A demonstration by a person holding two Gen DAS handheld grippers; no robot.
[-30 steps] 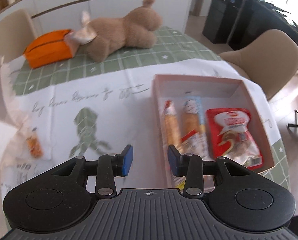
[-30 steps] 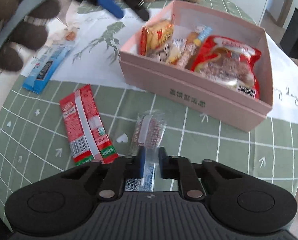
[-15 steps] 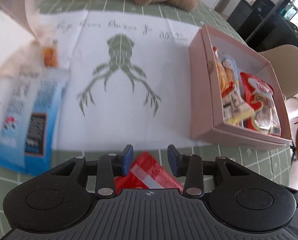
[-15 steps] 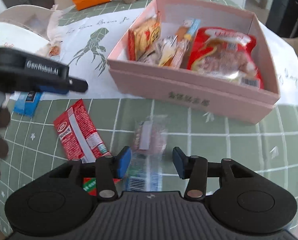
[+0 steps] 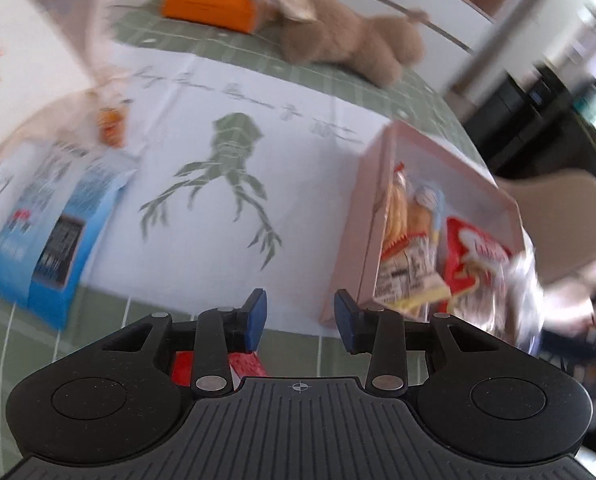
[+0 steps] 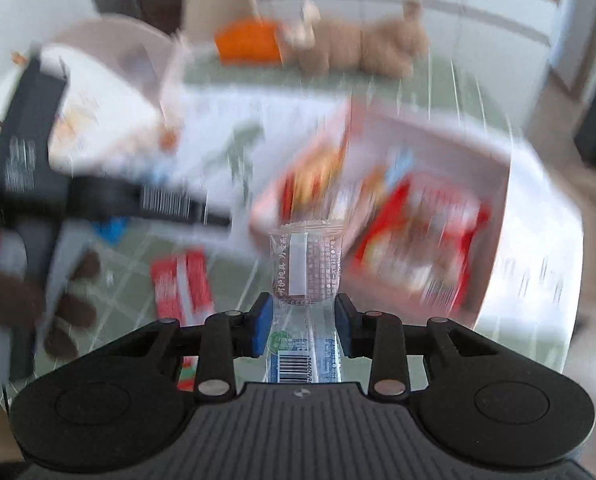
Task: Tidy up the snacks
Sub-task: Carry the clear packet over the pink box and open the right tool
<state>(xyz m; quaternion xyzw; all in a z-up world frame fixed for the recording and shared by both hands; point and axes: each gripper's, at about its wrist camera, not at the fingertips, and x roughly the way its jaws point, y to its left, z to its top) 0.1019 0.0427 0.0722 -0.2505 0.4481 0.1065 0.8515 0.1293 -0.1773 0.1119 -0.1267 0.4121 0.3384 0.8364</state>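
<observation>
The table (image 5: 218,60), under a green checked cloth and a white printed sheet, is filling both views. At about two o'clock in the left wrist view the pink box (image 5: 378,208) is sitting on it, already holding several packets, among them a big red one (image 5: 478,256) and some slim orange-and-blue ones. So part of the sorting is looking done.

Still lying outside the box are a blue packet (image 5: 58,240) at nine o'clock, a red sachet (image 6: 182,284) at eight o'clock in the right wrist view, and a tiny orange item (image 5: 112,130) at ten o'clock.

The right gripper (image 6: 302,326) is closing its jaws on a clear-wrapped snack (image 6: 302,268), which is standing up between the pads, off the cloth, with the box just beyond at one o'clock. It is probably heading there.

The left gripper (image 5: 300,316) is hanging released, nothing between its pads, with the red sachet under its left finger. That one seems the likely next pick.
</observation>
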